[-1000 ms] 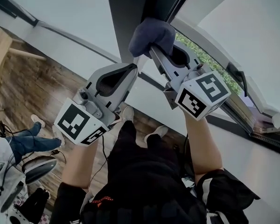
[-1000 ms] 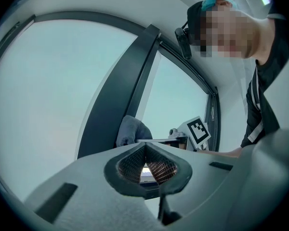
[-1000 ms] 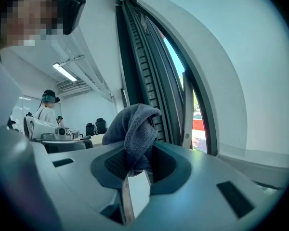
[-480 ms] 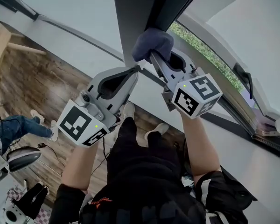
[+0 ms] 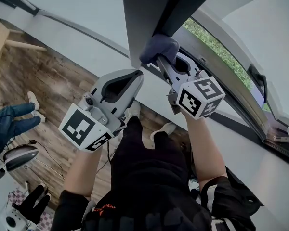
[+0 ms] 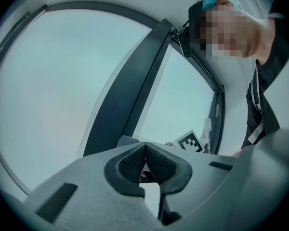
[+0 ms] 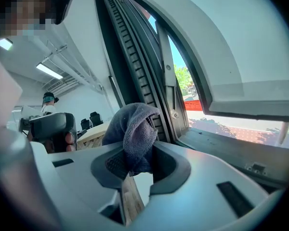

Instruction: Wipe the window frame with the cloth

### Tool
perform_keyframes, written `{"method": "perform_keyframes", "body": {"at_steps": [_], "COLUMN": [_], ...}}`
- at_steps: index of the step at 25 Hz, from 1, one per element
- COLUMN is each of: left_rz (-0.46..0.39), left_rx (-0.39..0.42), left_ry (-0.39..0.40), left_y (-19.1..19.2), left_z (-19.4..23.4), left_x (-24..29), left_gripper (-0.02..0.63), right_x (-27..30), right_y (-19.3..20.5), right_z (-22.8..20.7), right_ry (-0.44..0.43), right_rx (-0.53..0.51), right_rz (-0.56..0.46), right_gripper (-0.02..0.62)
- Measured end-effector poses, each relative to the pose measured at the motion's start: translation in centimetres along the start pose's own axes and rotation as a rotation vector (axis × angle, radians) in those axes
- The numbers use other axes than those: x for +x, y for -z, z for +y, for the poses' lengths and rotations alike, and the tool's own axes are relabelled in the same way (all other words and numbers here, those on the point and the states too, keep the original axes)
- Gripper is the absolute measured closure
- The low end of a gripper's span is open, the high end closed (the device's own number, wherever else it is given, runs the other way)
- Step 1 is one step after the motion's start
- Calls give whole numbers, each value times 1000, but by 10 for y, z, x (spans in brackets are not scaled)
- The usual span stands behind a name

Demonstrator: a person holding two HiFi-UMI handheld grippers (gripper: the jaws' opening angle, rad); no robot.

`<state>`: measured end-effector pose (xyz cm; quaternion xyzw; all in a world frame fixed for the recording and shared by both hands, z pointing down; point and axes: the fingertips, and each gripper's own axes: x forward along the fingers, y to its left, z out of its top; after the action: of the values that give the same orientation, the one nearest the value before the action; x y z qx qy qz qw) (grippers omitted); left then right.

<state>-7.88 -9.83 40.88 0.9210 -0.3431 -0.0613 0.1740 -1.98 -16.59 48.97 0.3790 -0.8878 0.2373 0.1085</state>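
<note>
A dark blue-grey cloth (image 5: 158, 48) (image 7: 135, 129) is bunched in my right gripper (image 5: 160, 57) (image 7: 135, 162), which is shut on it. The cloth presses against the dark vertical window frame (image 5: 156, 13) (image 7: 130, 66), at its lower part beside the ribbed seal. My left gripper (image 5: 137, 73) (image 6: 145, 163) hovers just left of the right one, shut with its pads together and nothing between them. In the left gripper view the dark frame bar (image 6: 135, 85) rises ahead.
An open window sash (image 5: 241, 76) with a handle (image 5: 258, 83) lies to the right, greenery outside. White wall (image 5: 62, 8) spreads left of the frame. Below are wooden floor (image 5: 38, 90), the holder's legs and shoes, and another person's jeans (image 5: 9, 117) at left.
The right gripper with the cloth has slid a little along the frame, rightward in the head view. The left gripper has stayed alongside. The person at left has shifted.
</note>
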Motion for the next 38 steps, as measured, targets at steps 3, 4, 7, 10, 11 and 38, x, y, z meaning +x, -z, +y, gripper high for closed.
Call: {"method": "perform_keyframes", "body": {"at_steps": [3, 4, 7, 10, 11, 38], "left_rz": [4, 6, 15, 26, 29, 29], "left_rx": [-8, -12, -24, -31, -33, 1], "left_ry": [-2, -2, 1, 5, 7, 11], "left_y": [5, 7, 13, 19, 21, 9], "left_z": [2, 2, 3, 4, 4, -9], "left_x": [-3, -3, -3, -2, -2, 4], "left_gripper": [586, 586, 586, 586, 586, 586], "right_x": [3, 4, 6, 8, 8, -10], "right_y": [10, 14, 25, 34, 36, 48], "right_z": [-1, -2, -5, -9, -9, -3], "right_ry": [6, 8, 17, 25, 27, 37], "right_rx": [11, 15, 30, 42, 45, 52], "right_rz": [12, 17, 34, 46, 49, 66], "right_gripper": [514, 514, 514, 515, 514, 515]}}
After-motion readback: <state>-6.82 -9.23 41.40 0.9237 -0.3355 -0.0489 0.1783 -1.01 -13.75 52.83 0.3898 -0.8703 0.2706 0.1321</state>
